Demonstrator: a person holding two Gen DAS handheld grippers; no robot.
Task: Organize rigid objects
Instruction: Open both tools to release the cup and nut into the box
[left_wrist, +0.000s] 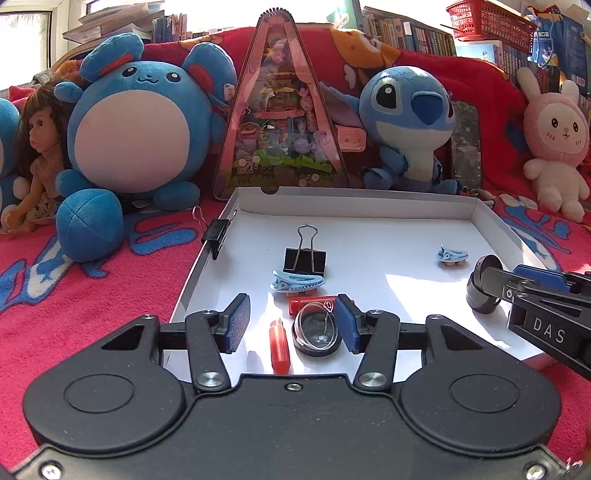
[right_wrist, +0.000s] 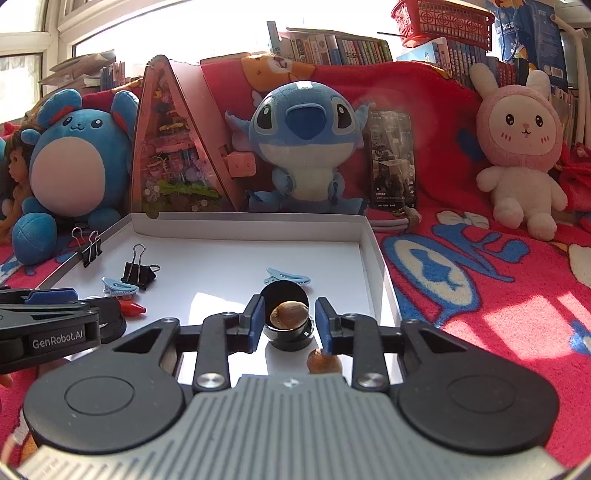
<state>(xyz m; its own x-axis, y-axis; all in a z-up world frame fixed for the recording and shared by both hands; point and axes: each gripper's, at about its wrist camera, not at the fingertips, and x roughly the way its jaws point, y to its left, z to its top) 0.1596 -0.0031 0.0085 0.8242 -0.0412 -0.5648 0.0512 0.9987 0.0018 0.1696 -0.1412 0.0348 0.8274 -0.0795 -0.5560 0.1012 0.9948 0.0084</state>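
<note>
Inside the shallow white cardboard tray (left_wrist: 484, 218), sorting seems partly done: two black binder clips (left_wrist: 305, 258) and pale blue hair clips (left_wrist: 297, 282) lie far left, red capsules (left_wrist: 279, 345) near. The left gripper (left_wrist: 291, 323) stands part-open around a clear-lidded round black case (left_wrist: 314, 332); the right gripper (right_wrist: 289, 320) likewise brackets an open black pot (right_wrist: 286, 334) holding a brown nut (right_wrist: 289, 314), gripping nothing; another nut (right_wrist: 325, 362) remains loose.

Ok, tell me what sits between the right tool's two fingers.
A small black round pot with a brown nut in it sits between the fingers of the right tool; the right wrist view shows it.
</note>
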